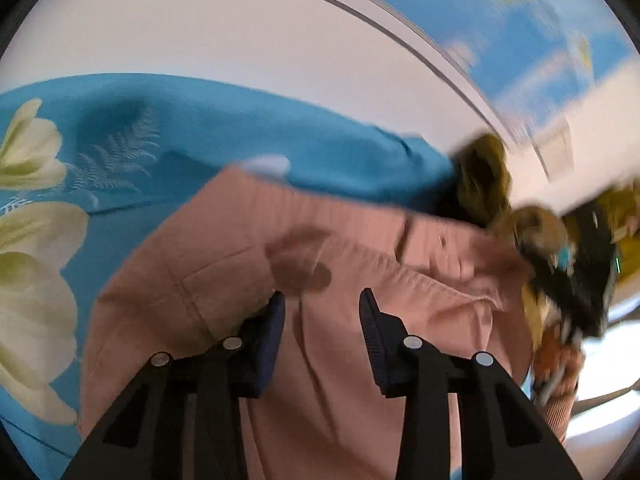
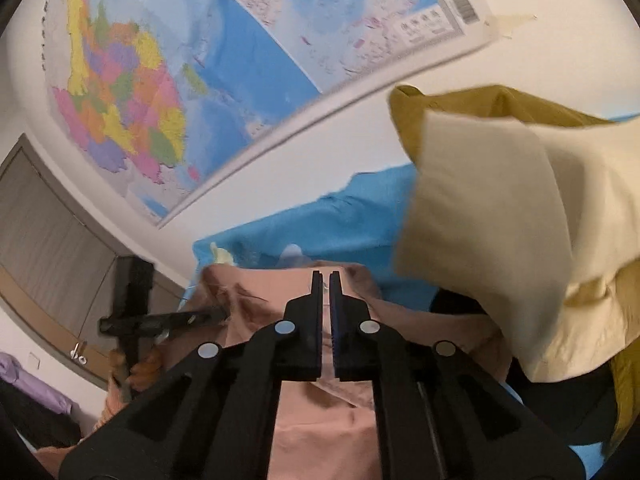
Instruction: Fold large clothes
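Two tools | left tool (image 1: 322,312) spread | right tool (image 2: 326,280) pinching pink garment (image 2: 320,432)

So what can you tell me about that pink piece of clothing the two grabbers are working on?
The pink garment is a dusty salmon fabric with fine ribbing, a stitched seam and a gathered band. It lies rumpled, not flat, on a blue floral sheet. The left gripper is open, with cloth between its fingers. The right gripper looks shut, its tips over a raised fold, though whether cloth is pinched is hard to tell. A cream and mustard garment hangs beside it.
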